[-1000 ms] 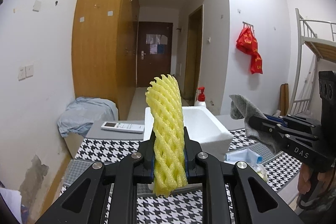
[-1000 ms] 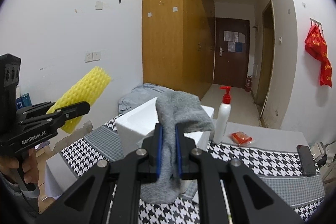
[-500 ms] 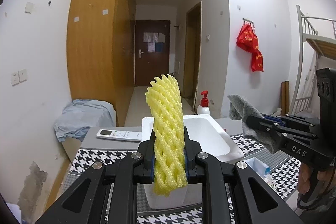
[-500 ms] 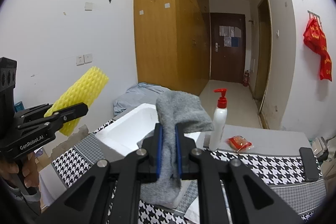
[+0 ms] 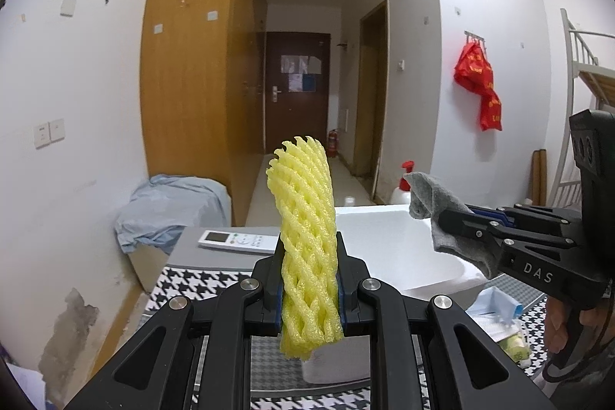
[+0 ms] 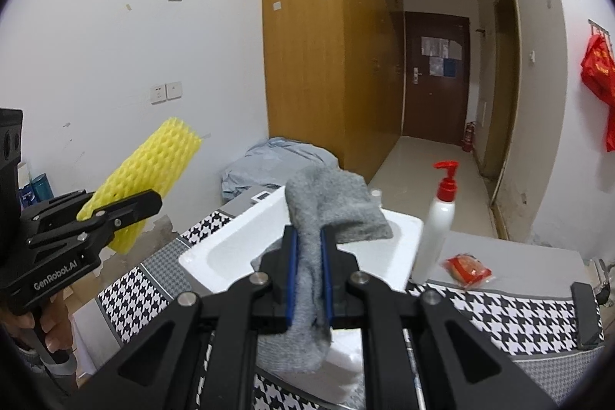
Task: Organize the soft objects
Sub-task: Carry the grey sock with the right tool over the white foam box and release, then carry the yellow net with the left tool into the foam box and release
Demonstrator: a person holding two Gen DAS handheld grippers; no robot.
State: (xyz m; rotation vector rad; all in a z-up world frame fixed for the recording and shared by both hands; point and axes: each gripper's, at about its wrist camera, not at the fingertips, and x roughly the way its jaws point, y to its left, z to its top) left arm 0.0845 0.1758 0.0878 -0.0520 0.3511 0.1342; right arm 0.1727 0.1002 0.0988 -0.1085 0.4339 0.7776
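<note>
My left gripper [image 5: 309, 279] is shut on a yellow foam net sleeve [image 5: 305, 229] that stands upright between its blue pads, just in front of the near wall of a white foam box [image 5: 388, 241]. The right wrist view shows that left gripper [image 6: 127, 206] at the left with the yellow sleeve [image 6: 146, 175] slanting up from it. My right gripper [image 6: 307, 279] is shut on a grey sock [image 6: 330, 206] over the near edge of the white foam box [image 6: 230, 244]. From the left wrist view, the right gripper [image 5: 457, 218] holds the grey sock [image 5: 434, 202] above the box's right side.
The houndstooth tablecloth [image 6: 499, 317] covers the table. Beyond the box stand a white pump bottle with a red top [image 6: 438, 221] and a red packet [image 6: 467, 269]. A white remote [image 5: 238, 241] lies far left; a blue packet [image 5: 496, 306] sits right of the box.
Both grippers have moved forward toward the white foam box, which now looks larger and closer. Each keeps its grip: yellow sleeve on the left, grey sock on the right.
</note>
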